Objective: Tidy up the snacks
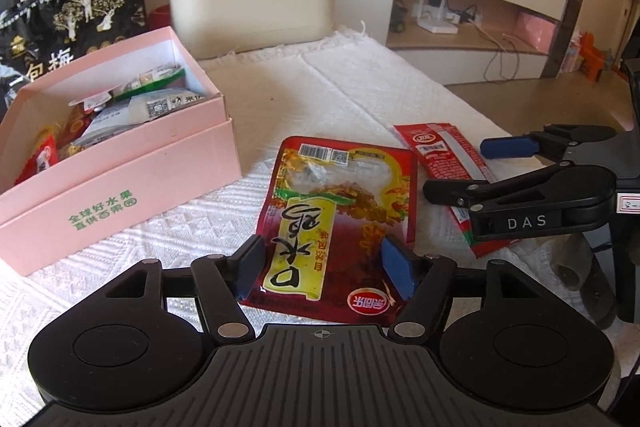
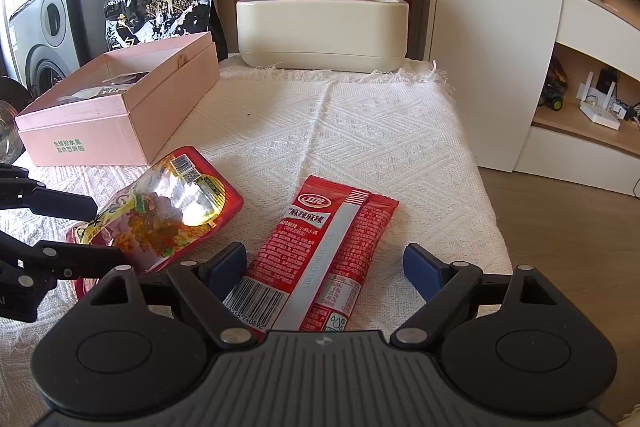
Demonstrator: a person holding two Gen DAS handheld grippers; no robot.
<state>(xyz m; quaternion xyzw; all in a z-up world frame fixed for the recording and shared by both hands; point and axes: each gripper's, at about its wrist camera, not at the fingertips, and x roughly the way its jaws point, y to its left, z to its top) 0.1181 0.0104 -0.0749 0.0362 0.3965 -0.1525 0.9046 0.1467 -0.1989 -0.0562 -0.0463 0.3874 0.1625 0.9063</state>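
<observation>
The pink box (image 1: 120, 155) stands open on the white cloth (image 1: 320, 87) of the desk, with snack packets inside. Right of the pink box, the chicken snack pouch (image 1: 340, 211) lies between the blue pads of the left tool (image 1: 326, 267); its jaws stand apart, and whether the pads touch the pouch cannot be told. Further right of the pink box, the red spicy strip packet (image 2: 320, 255) lies flat between the parted, non-touching jaws of the right tool (image 2: 326, 271). Behind the pink box stands a black bag (image 1: 76, 15).
</observation>
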